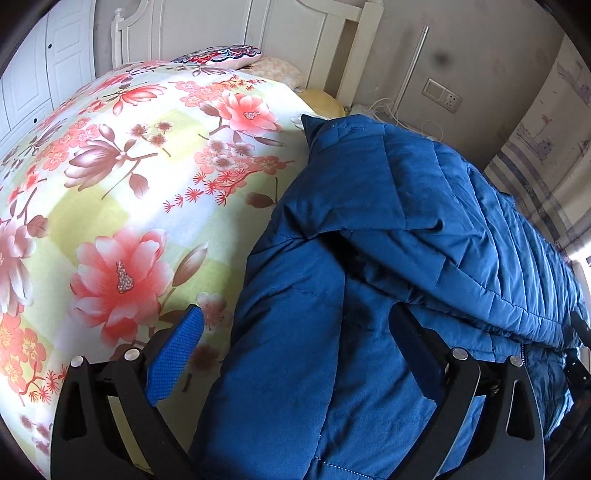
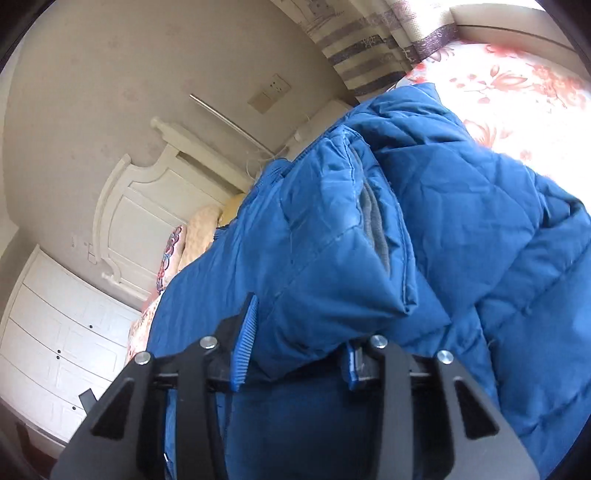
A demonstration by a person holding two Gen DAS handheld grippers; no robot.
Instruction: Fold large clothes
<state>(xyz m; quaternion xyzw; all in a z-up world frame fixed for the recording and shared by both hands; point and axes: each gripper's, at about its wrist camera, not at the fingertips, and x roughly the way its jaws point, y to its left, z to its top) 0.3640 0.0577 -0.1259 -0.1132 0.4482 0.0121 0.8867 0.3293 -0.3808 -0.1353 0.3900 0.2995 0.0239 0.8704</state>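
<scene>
A large blue quilted jacket (image 1: 388,229) lies folded over on a bed with a floral cover (image 1: 122,177). My left gripper (image 1: 295,332) is open wide; a thick fold of the jacket lies between its fingers, the left blue pad (image 1: 177,354) over the bedcover. My right gripper (image 2: 299,347) is shut on a bunched fold of the jacket (image 2: 351,236), the fabric pinched between its blue pads (image 2: 243,350). A grey inner lining (image 2: 373,225) shows at the edge of the fold.
A white headboard (image 1: 229,26) and pillows (image 1: 221,55) stand at the far end of the bed. A white wardrobe (image 2: 55,350) is on the left. A wall socket (image 1: 443,94), cables and a striped curtain (image 1: 535,177) are on the right.
</scene>
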